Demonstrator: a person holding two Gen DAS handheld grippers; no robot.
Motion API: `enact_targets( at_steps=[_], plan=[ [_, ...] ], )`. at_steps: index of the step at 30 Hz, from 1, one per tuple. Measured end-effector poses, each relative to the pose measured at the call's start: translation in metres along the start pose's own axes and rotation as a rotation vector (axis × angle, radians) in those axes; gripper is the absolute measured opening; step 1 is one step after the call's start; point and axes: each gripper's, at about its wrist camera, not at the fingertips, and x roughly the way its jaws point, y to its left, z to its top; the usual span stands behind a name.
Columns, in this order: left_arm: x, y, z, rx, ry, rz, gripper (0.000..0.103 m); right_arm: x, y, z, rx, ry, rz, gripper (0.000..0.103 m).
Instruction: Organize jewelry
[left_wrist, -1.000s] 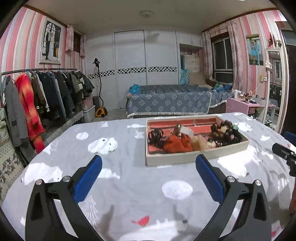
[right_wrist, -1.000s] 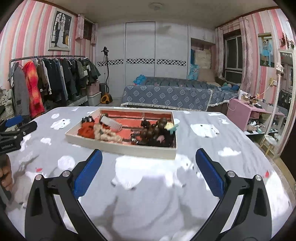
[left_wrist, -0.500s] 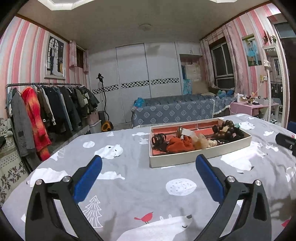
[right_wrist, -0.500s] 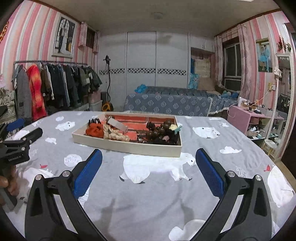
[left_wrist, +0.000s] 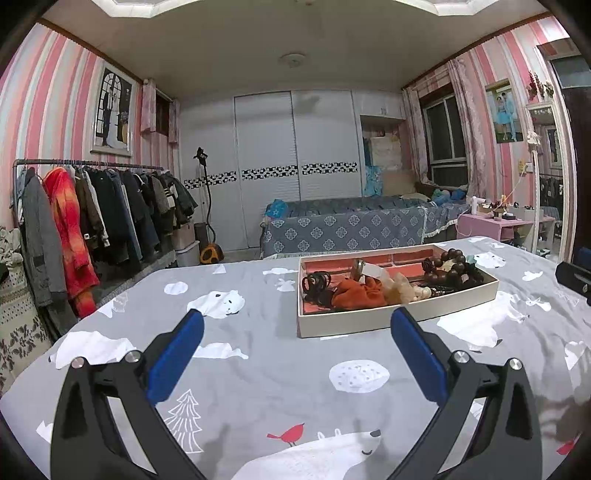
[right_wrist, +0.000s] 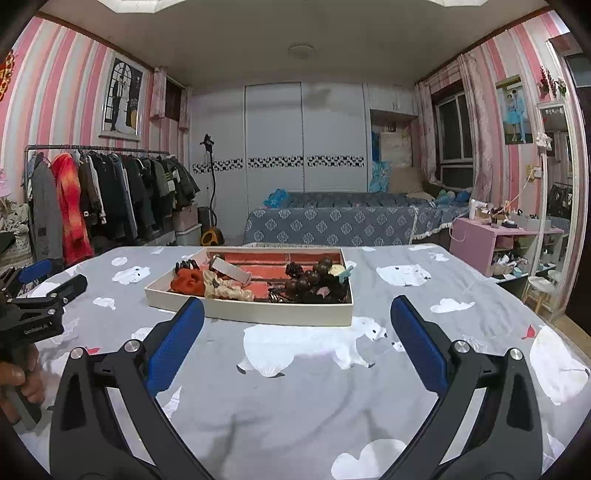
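A shallow white tray with a red lining (left_wrist: 369, 325) (right_wrist: 258, 315) sits on the grey polar-bear cloth. It holds an orange scrunchie (left_wrist: 356, 293) (right_wrist: 187, 284), a cream scrunchie (right_wrist: 229, 291), dark hair ties (left_wrist: 316, 282), a watch with a white strap (left_wrist: 369, 271) (right_wrist: 231, 269) and dark wooden bead bracelets (left_wrist: 452, 264) (right_wrist: 312, 278). My left gripper (left_wrist: 295, 347) is open and empty, short of the tray's near left corner. My right gripper (right_wrist: 295, 332) is open and empty, just in front of the tray. The left gripper also shows at the left edge of the right wrist view (right_wrist: 40, 302).
The cloth-covered table (left_wrist: 258, 387) ends at its far edge toward a clothes rack (left_wrist: 92, 221) on the left, a blue bed (left_wrist: 351, 225) behind and a pink side table (right_wrist: 491, 240) on the right. The right gripper's tip shows at the right edge of the left wrist view (left_wrist: 572, 277).
Both grippers have tilted up and drawn back from the tray, so it looks lower and farther. Both stay open. The tray and its contents have not moved.
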Motion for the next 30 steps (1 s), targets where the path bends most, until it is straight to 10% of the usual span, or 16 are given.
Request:
enact_targets(
  at_steps=[30],
  plan=[
    [-0.0013,-0.004,-0.0011,0.027,-0.006,0.024,0.099,0.0062,-0.0032,-0.0003,0.004,0.027,0.001,0.098]
  ],
)
